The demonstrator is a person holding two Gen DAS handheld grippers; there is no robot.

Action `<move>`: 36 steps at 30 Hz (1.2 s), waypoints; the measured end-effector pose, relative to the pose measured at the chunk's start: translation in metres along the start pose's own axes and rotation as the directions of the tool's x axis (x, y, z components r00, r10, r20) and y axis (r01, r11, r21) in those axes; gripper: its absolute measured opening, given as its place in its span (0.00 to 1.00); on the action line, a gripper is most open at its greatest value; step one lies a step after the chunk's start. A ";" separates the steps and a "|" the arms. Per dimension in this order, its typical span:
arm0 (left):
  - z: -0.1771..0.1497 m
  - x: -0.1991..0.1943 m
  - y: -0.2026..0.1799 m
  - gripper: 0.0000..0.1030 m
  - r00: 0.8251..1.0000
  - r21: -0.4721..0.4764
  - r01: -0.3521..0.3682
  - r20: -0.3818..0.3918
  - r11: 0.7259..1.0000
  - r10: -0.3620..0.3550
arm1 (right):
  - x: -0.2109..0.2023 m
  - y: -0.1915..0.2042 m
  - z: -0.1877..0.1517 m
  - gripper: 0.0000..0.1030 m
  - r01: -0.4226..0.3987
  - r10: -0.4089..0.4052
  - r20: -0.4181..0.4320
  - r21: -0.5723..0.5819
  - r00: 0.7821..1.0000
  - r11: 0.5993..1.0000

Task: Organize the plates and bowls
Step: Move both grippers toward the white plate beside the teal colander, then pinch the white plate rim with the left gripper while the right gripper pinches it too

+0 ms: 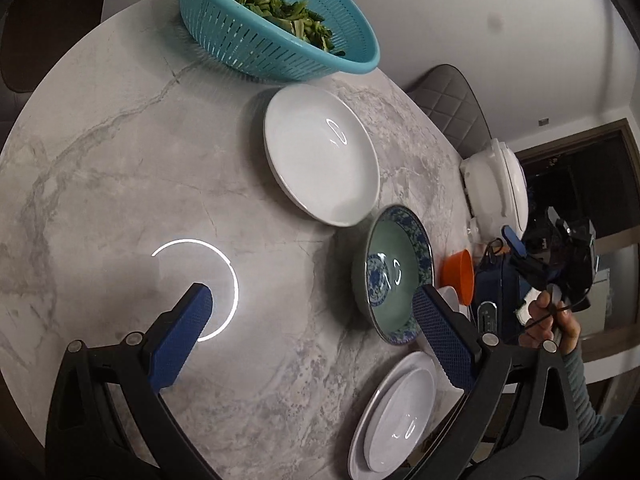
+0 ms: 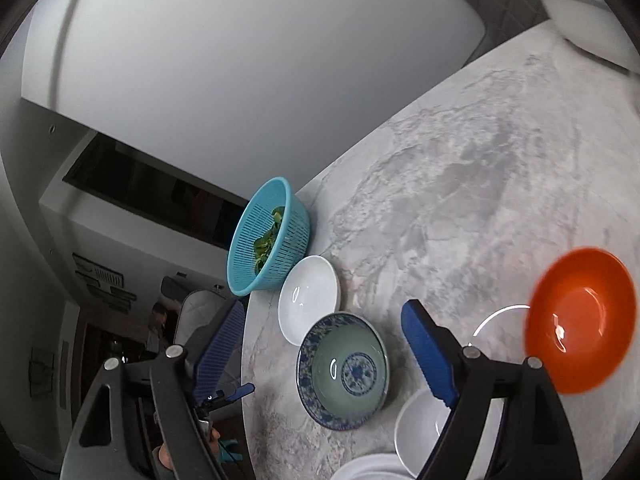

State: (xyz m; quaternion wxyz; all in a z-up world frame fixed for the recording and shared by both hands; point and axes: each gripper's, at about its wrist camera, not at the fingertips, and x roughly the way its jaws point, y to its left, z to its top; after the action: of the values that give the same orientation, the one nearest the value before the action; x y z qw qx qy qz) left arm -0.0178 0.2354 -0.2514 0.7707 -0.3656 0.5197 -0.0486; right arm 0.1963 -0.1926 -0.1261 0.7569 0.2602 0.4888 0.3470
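Nearest the left gripper (image 1: 312,336), two stacked white plates (image 1: 394,420) lie flat at the marble table (image 1: 120,160) edge. Beyond sits the blue-patterned bowl (image 1: 394,276), upright, mouth up, then the white deep plate (image 1: 320,154), then a teal colander (image 1: 276,20) of greens. An orange bowl (image 2: 580,332) stands beside the right gripper (image 2: 324,344). Both grippers are spread wide, holding nothing.

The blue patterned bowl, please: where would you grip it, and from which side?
Grip the blue patterned bowl by its flared rim, on the near side facing the left gripper. It sits upright and empty, with the white plate crowding its far side.
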 end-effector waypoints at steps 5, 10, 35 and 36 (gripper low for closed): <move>0.039 0.014 0.008 0.98 0.999 -0.020 -0.007 0.040 1.000 0.008 | 0.092 0.024 0.036 0.81 -0.006 -0.007 -0.154 -0.081 0.988 0.997; 0.069 0.028 0.010 0.98 0.998 -0.027 -0.031 0.055 0.999 0.033 | 0.171 0.030 0.050 0.73 0.027 -0.077 -0.323 -0.158 0.943 0.987; 0.089 0.079 0.004 0.33 0.988 -0.005 -0.129 -0.081 0.992 0.128 | 0.279 0.013 0.035 0.37 0.057 -0.165 -0.562 -0.205 0.811 0.977; 0.088 0.080 0.004 0.32 0.989 -0.005 -0.126 -0.083 0.992 0.125 | 0.283 0.014 0.033 0.34 0.058 -0.168 -0.567 -0.206 0.806 0.977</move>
State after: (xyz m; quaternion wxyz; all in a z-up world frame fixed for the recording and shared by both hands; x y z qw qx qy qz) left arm 0.0911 0.2473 -0.2978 0.7482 -0.3337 0.5733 -0.0126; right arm 0.3029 0.0345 -0.2615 0.6109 0.0431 0.6780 0.4065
